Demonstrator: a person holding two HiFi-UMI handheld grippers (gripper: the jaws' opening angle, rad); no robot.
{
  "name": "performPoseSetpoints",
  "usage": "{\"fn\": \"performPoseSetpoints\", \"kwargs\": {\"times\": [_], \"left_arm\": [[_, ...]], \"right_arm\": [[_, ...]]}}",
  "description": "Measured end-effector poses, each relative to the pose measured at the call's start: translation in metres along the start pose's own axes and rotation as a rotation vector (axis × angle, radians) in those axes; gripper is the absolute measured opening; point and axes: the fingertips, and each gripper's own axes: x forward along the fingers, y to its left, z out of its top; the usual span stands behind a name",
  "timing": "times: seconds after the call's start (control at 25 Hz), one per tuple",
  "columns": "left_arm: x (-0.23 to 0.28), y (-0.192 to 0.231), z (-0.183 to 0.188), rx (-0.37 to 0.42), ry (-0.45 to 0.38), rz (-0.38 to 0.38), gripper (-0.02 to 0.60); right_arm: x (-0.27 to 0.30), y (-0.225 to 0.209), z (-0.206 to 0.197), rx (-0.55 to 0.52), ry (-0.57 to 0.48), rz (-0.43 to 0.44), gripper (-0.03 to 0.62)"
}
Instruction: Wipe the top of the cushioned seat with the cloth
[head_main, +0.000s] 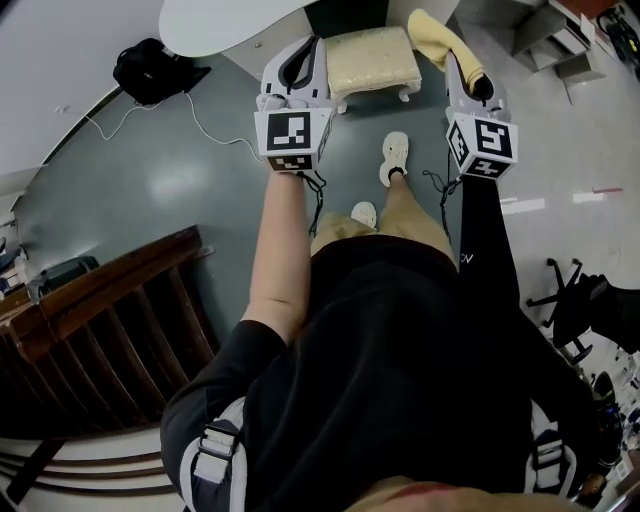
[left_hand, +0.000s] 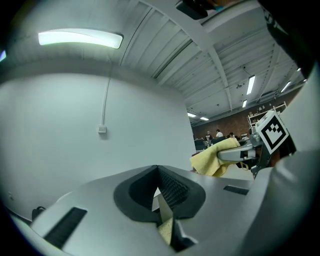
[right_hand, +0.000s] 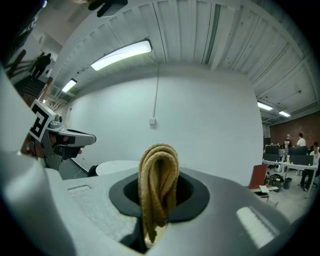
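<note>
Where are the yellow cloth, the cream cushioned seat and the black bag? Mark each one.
yellow cloth (head_main: 437, 38), head view, on its upper fold.
cream cushioned seat (head_main: 372, 58), head view, on the middle of its top.
black fabric bag (head_main: 150, 68), head view, on the middle of its body.

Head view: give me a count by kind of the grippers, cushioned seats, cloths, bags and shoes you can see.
Grippers: 2, the left gripper and the right gripper
Cushioned seat: 1
Yellow cloth: 1
Black bag: 1
White shoes: 2
Total: 7
</note>
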Motion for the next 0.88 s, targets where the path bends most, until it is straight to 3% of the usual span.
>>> {"fn": "performPoseSetpoints", "kwargs": {"times": [0.28, 0.52, 0.88], "left_arm": [[0.074, 0.021, -0.017, -0.032, -0.019, 0.002, 0.008], [0.140, 0.042, -0.054, -0.020, 0.062, 0.058, 0.008], [0.191, 0.068, -0.135, -0.101, 0.181, 0.145, 0.008]], "right_arm": [[0.098, -0.018, -0.027, 0.026, 0.052, 0.092, 0.055], [0.183, -0.028, -0.064, 0.079, 0.123, 0.212, 0.055], [0.264, -0.009, -0.165, 0.152, 0.304, 0.382, 0.055]]}}
